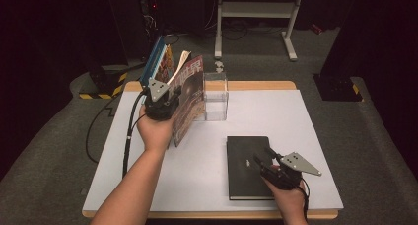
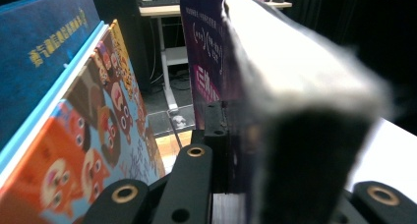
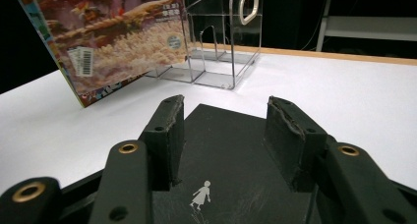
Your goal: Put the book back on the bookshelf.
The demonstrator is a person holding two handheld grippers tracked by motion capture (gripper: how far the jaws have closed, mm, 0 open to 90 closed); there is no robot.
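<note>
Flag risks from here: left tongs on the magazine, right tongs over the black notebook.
1. The left tongs pinch the glossy red-covered magazine near one edge; it stands tilted, so it could sag or slip out.
2. The orange cartoon-cover book and blue hardcover book lean right beside it; moving the magazine might topple them.
3. The right tongs are open over the flat black notebook; gripping something that flat may just push it along the white tabletop.

Overhead light falls brightly on the white table (image 1: 207,161) in the high view, while the room behind sinks into near-black and fine detail stays soft and grainy. In the left gripper view, the book (image 2: 295,111) held close to the lens is heavily blurred. The right gripper view is sharper, with faint glare on the clear plastic stand (image 3: 231,47).
</note>
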